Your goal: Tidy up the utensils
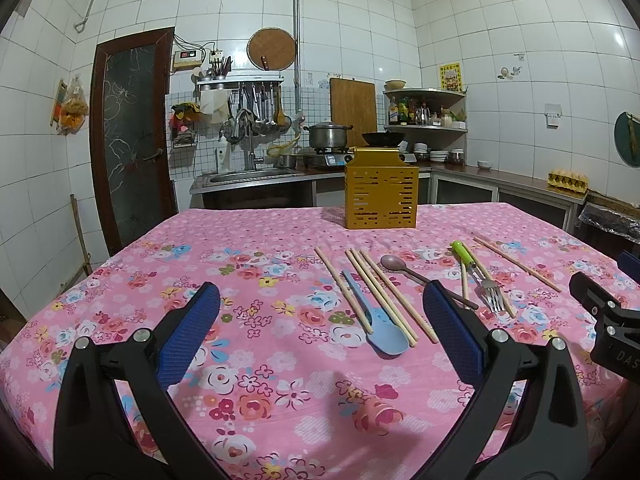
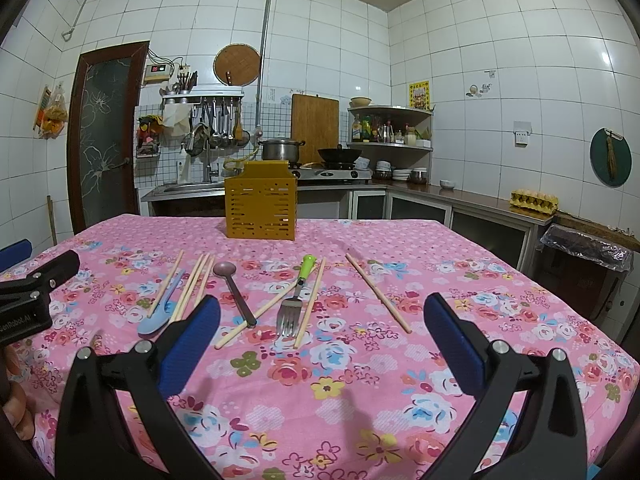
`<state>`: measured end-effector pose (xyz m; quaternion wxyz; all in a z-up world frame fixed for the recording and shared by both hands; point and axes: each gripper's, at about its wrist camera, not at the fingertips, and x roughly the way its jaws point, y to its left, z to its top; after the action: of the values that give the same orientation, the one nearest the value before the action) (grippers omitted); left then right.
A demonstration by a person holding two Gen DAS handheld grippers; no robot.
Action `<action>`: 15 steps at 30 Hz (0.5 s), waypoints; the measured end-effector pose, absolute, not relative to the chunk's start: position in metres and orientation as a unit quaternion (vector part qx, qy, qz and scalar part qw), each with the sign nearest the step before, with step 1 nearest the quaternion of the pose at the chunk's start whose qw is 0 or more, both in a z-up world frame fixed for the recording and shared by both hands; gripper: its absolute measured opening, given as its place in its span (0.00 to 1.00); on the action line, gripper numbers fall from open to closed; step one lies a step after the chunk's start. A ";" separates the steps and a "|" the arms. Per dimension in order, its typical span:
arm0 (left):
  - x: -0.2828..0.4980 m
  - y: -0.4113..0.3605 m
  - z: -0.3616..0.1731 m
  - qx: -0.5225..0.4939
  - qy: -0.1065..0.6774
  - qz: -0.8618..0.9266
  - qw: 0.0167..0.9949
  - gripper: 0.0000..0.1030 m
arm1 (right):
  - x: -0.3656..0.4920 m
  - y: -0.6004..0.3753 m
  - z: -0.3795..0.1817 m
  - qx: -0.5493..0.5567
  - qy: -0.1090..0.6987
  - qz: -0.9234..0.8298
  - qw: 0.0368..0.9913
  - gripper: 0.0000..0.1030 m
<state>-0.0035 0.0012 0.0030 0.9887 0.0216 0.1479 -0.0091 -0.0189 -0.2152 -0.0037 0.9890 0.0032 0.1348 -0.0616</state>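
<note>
A yellow slotted utensil holder (image 1: 381,194) (image 2: 261,201) stands at the far side of the pink floral table. In front of it lie several wooden chopsticks (image 1: 390,296) (image 2: 378,293), a light blue spoon (image 1: 378,326) (image 2: 158,316), a brown spoon (image 1: 416,272) (image 2: 236,290) and a green-handled fork (image 1: 478,274) (image 2: 296,300). My left gripper (image 1: 320,324) is open and empty above the table, near the blue spoon. My right gripper (image 2: 320,328) is open and empty, hovering before the fork.
The table's pink floral cloth (image 1: 280,380) (image 2: 340,400) fills the foreground. Behind it run a kitchen counter with a sink (image 1: 248,176), a stove with a pot (image 2: 280,150) and a wok (image 2: 340,155). A lined bin (image 2: 584,264) stands at the right.
</note>
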 end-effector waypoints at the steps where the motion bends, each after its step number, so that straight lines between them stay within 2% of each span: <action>1: -0.004 0.001 0.003 0.022 0.148 -0.009 0.989 0.95 | -0.019 -0.215 -0.004 0.003 0.135 -0.061 0.989 0.96; 15: -0.003 0.001 0.003 0.021 0.148 -0.010 0.989 0.95 | -0.019 -0.215 -0.003 0.003 0.135 -0.062 0.989 0.96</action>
<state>-0.0034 0.0008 0.0028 0.9887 0.0215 0.1479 -0.0100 -0.0194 -0.2151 -0.0030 0.9889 0.0034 0.1350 -0.0616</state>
